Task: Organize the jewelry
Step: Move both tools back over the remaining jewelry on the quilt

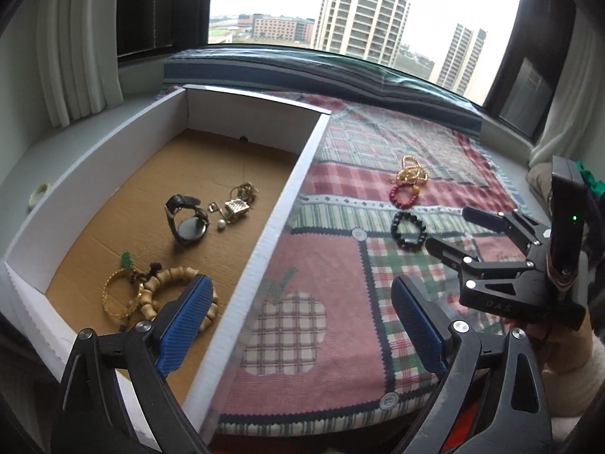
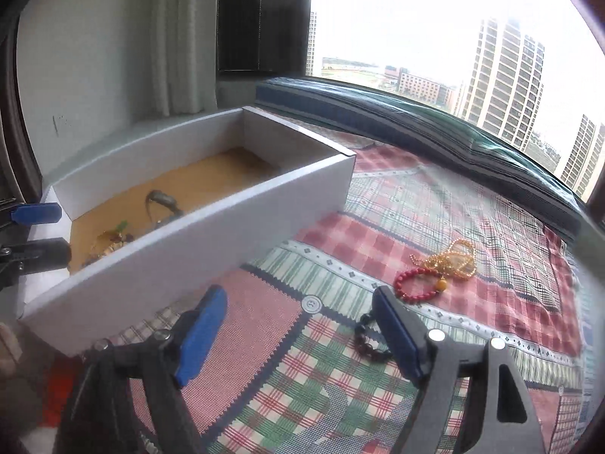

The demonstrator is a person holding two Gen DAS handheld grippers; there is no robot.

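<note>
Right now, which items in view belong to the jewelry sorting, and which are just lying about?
Part of the job:
white box, holding wristwatch, bamboo bead bracelet, gold bangle
black bead bracelet, red bead bracelet, gold bead necklace, on the quilt

Lying about:
patchwork quilt
curtain
pale ring on the ledge

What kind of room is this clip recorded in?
Probably a high-rise apartment bedroom or bay-window nook: a patchwork plaid quilt lies beside a wide window overlooking tall residential towers, with white pleated curtains at the side.
</note>
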